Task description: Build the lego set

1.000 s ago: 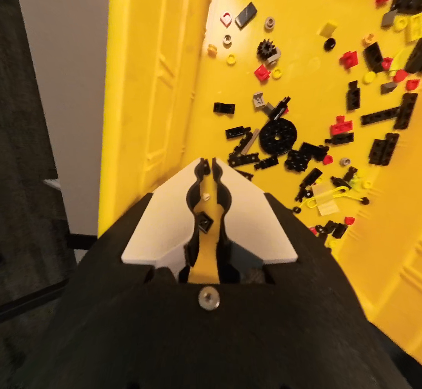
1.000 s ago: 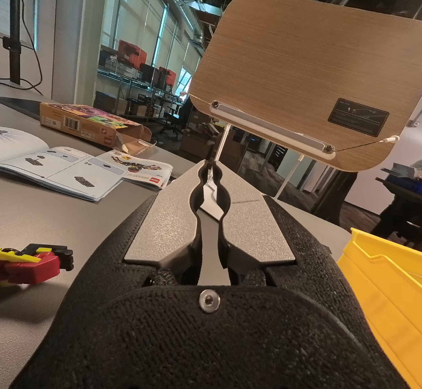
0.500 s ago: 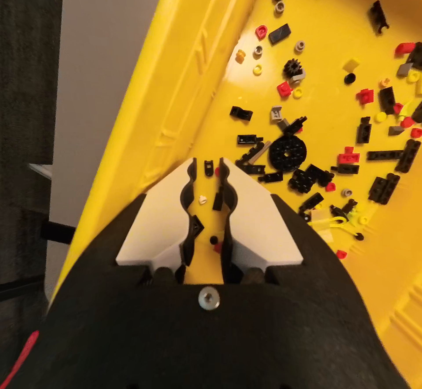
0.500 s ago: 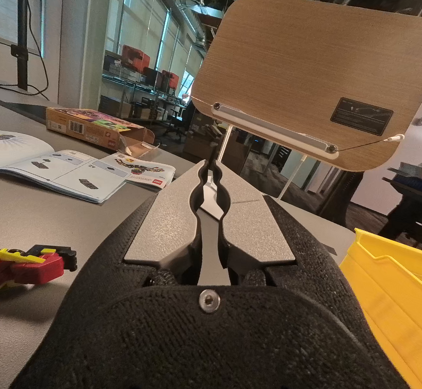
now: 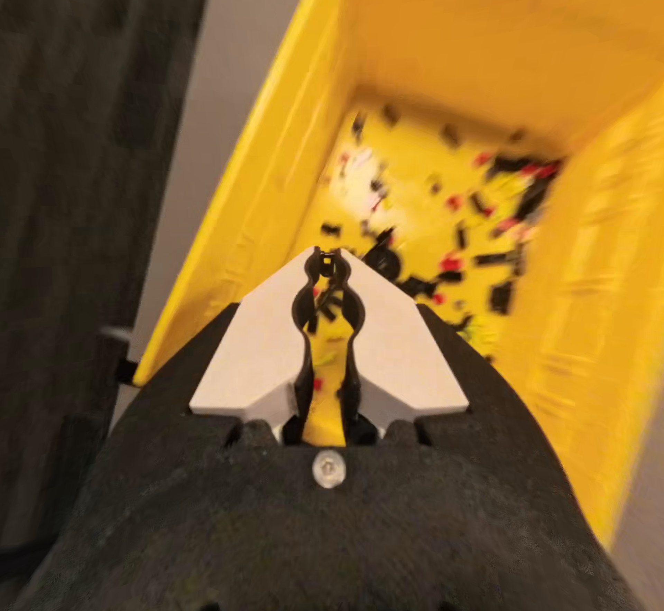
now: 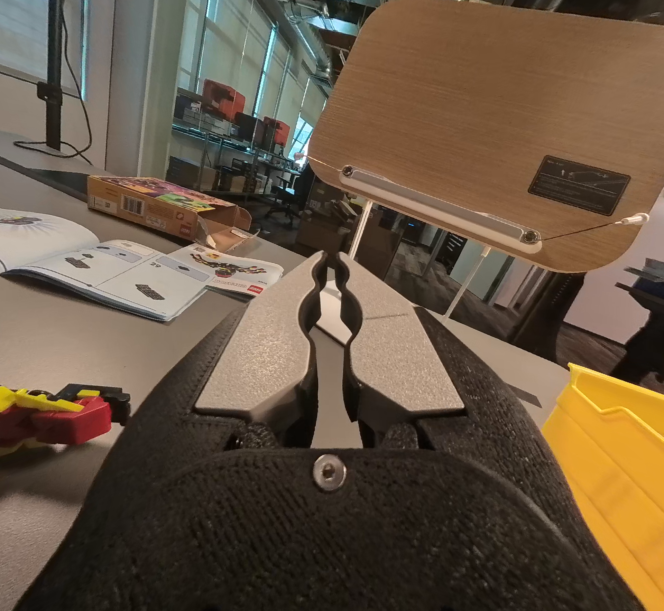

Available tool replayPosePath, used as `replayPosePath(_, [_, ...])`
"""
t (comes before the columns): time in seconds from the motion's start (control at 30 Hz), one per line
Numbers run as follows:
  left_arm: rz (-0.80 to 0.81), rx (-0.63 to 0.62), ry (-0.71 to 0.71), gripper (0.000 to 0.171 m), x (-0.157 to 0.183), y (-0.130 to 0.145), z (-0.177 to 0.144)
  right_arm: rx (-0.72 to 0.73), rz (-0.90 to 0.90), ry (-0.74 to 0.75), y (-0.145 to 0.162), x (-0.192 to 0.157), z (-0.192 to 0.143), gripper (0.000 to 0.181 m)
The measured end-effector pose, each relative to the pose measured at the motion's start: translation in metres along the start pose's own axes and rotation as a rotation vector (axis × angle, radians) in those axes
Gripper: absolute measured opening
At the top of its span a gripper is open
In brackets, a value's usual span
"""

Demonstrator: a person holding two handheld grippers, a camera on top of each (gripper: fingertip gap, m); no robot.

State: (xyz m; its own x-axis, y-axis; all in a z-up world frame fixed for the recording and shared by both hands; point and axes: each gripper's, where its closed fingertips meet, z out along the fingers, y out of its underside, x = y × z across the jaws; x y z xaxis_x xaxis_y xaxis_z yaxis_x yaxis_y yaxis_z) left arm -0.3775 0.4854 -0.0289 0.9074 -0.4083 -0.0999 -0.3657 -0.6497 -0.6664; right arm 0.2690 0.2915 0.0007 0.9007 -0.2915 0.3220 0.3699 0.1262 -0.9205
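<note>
Now, table (image 6: 72,342): grey, smooth and matte; everything else stands on it.
Board (image 6: 467,127): wood-grain panel with rounded corners, tilted on thin white legs, with a pale ledge bar along its lower edge. It stands beyond the right gripper.
Board label (image 6: 578,184): small black rectangle with pale print, near the board's lower right corner.
Bin (image 5: 467,55): bright yellow plastic with tall glossy walls, open at the top. In the right wrist view its stepped rim (image 6: 611,468) shows just right of that gripper.
Bin contents: loose pieces (image 5: 449,234) in black, red and yellow, scattered on the floor. They are motion-blurred, so shapes are mostly unclear.
Box (image 6: 154,206): tan cardboard lying flat, end flap torn open, with colourful top art, a barcode and a red brand square on its side.
Booklet (image 6: 107,270): open, with pale blue step panels; a second leaflet lies beside it.
Left gripper (image 5: 327,256): white fingers with black wavy pads, on a black body. Held above the bin, looking down into it. Its tips are pinched on a small black piece (image 5: 327,262).
Right gripper (image 6: 332,258): grey textured fingers. Its tips are drawn nearly together with only a slit between them, and they hold nothing.
Model (image 6: 54,418): partly built, in red, yellow and black, on the table left of the right gripper.
</note>
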Motion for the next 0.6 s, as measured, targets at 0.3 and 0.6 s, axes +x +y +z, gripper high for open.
replayPosePath(0.3, [0.398, 0.62, 0.596, 0.007, 0.255, -0.054, -0.11, -0.001, -0.046, 0.016, -0.003, -0.005, -0.003, 0.001])
replayPosePath(0.6, [0.774, 0.389, 0.576, 0.007, 0.323, 0.005, 0.004, -0.007, -0.204, 0.01, -0.004, -0.019, 0.001, 0.001])
